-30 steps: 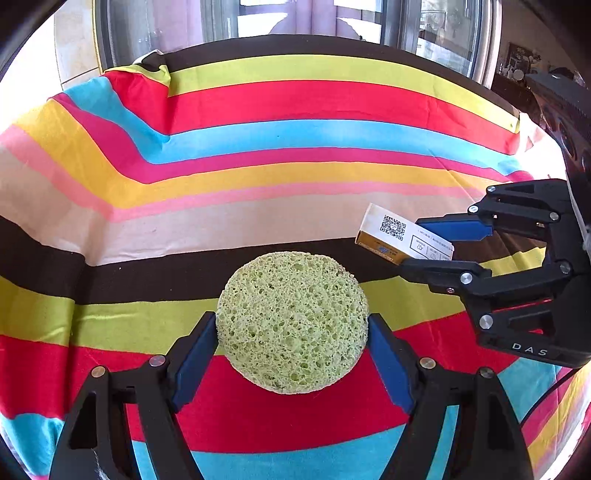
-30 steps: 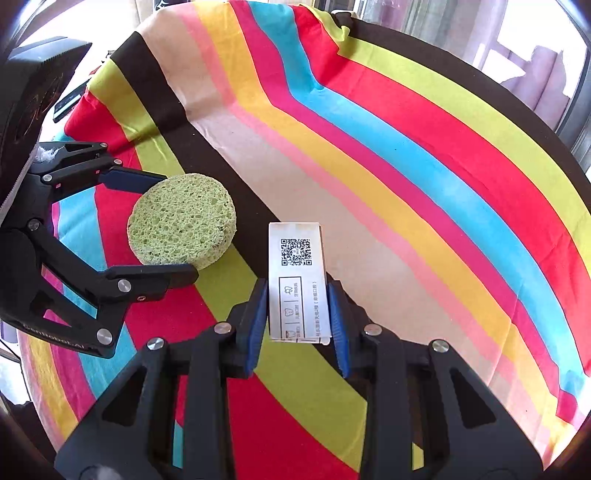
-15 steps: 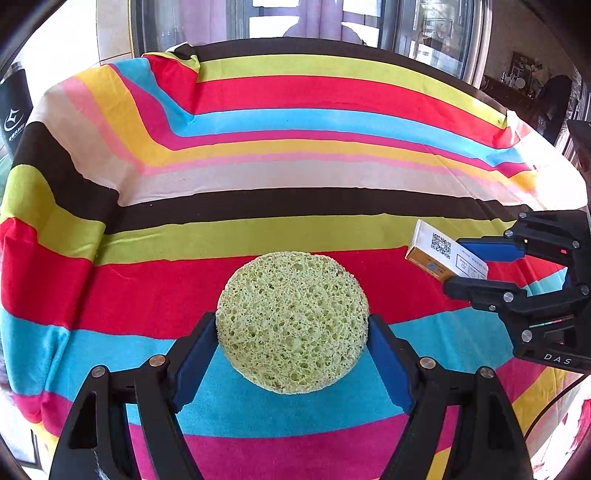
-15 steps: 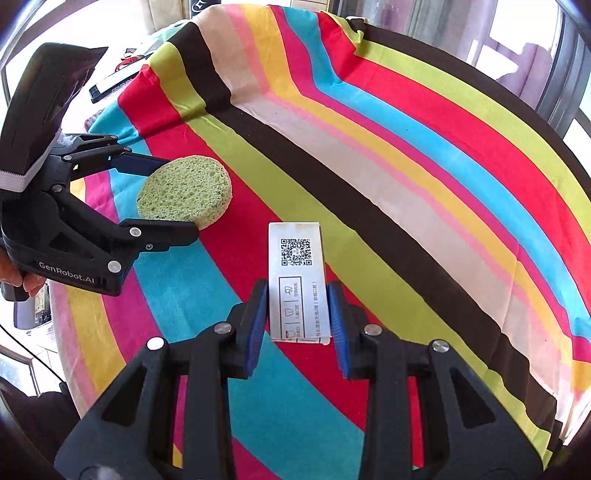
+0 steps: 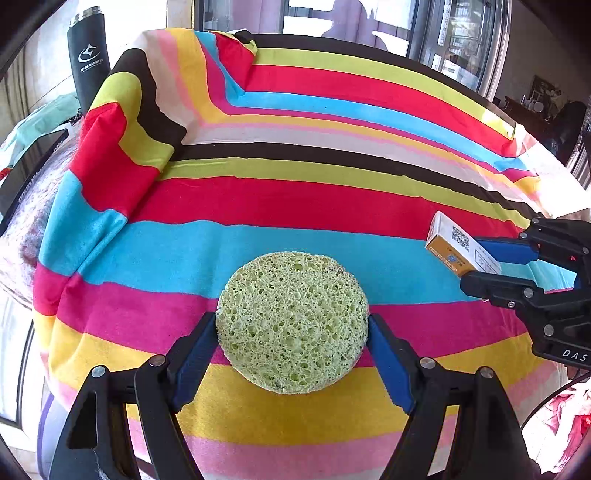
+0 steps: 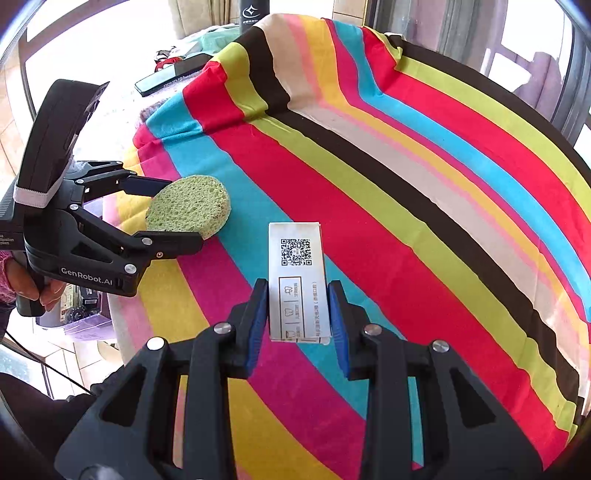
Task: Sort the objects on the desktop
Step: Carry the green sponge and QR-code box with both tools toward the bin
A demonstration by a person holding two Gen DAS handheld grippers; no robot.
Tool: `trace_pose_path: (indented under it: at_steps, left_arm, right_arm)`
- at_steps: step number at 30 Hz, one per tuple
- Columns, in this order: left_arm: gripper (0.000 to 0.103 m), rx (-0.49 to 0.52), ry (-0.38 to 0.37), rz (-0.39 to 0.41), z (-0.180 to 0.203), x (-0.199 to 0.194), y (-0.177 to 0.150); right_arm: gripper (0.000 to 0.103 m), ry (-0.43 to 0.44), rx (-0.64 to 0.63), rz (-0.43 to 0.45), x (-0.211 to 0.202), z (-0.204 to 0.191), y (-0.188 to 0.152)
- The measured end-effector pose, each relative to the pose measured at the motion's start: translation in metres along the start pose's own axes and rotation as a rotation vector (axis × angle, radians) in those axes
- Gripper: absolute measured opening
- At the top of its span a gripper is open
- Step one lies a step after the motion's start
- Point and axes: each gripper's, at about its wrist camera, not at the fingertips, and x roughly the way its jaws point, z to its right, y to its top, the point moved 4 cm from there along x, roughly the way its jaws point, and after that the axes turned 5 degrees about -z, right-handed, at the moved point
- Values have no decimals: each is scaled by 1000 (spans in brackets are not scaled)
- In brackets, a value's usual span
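Now left gripper clamps round green sponge; right gripper clamps small box above striped cloth.

striped tablecloth, sunlit windows, black flask

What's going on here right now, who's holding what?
A person is working with two hand-held tongs over the striped cloth. The left tongs grip a round green sponge; the right tongs grip a small box with a QR code. Both things are held above the cloth, neither set down yet.
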Motion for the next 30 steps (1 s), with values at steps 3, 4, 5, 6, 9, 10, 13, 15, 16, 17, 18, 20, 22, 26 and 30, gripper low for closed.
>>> trace_pose_path:
  at_steps: [3, 4, 5, 6, 9, 10, 13, 15, 16, 17, 18, 20, 22, 26, 30]
  left_arm:
    - [80, -27, 5, -1, -10, -8, -17]
    - [80, -39, 8, 1, -14, -11, -24]
    - [80, -48, 15, 8, -18, -16, -30]
    - [80, -58, 25, 12, -22, -20, -35]
    - [80, -107, 37, 28, -36, -33, -53]
    - [80, -121, 38, 32, -41, -36, -57]
    - [80, -167, 69, 59, -57, -49, -71]
    - [80, -193, 77, 68, -67, -56, -79]
    - [80, -205, 85, 74, -72, -59, -84]
    - [80, -219, 100, 83, -78, -63, -88]
    - [80, -231, 112, 86, -84, -66, -93]
    - [80, -269, 127, 92, -96, -73, -102]
    - [80, -313, 140, 99, -111, -79, -112]
    - [80, -407, 201, 98, -147, -90, -137]
    - [80, -508, 262, 88, -182, -99, -167]
  right_arm:
    - [35, 24, -13, 1, -1, -20, -1]
    - [35, 32, -19, 0, -1, -27, -1]
    - [35, 40, -27, 3, -2, -34, -1]
    - [35, 50, -33, 7, -3, -41, 0]
    - [35, 70, -58, 14, -4, -62, 0]
    - [35, 78, -65, 16, -4, -69, 2]
    - [35, 104, -83, 19, -1, -88, 4]
    - [35, 120, -89, 17, 1, -99, 6]
    - [35, 131, -93, 14, 3, -104, 7]
    - [35, 140, -101, 11, 4, -111, 8]
    - [35, 149, -114, 8, 6, -119, 10]
    - [35, 167, -147, 7, 7, -138, 14]
    - [35, 191, -185, 8, 9, -158, 19]
    - [36, 232, -276, 1, 17, -202, 28]
    - [36, 279, -367, -12, 27, -248, 34]
